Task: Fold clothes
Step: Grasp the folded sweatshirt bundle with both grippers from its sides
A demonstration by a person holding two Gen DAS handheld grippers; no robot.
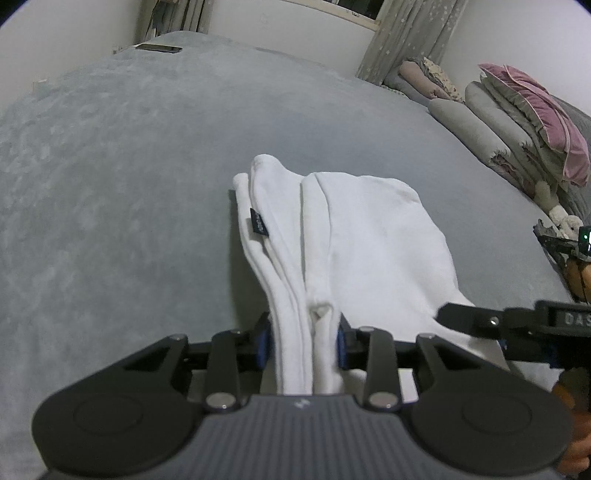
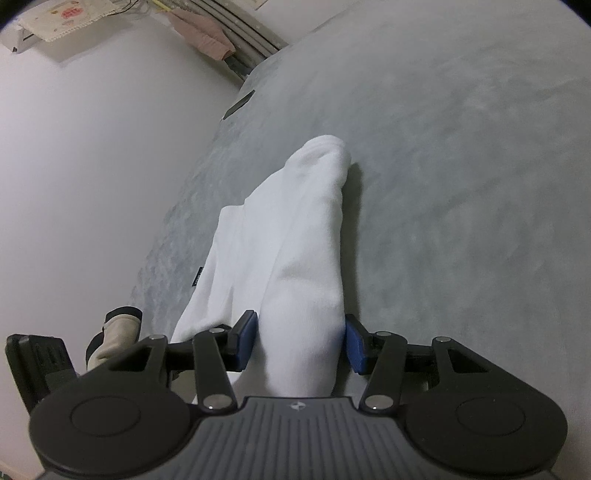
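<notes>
A white garment lies bunched in long folds on the grey bed cover, with a small dark label on its left fold. My left gripper is shut on the near end of these folds, blue pads pressing from both sides. In the right wrist view the same garment runs away from me over the cover, and my right gripper is shut on a thick rounded fold. One black finger of the right gripper lies over the cloth's right edge in the left wrist view.
Folded bedding with a pink pillow and a soft toy line the bed's right side. A curtain hangs behind. A flat dark object lies at the far corner. A white wall borders the bed's left edge.
</notes>
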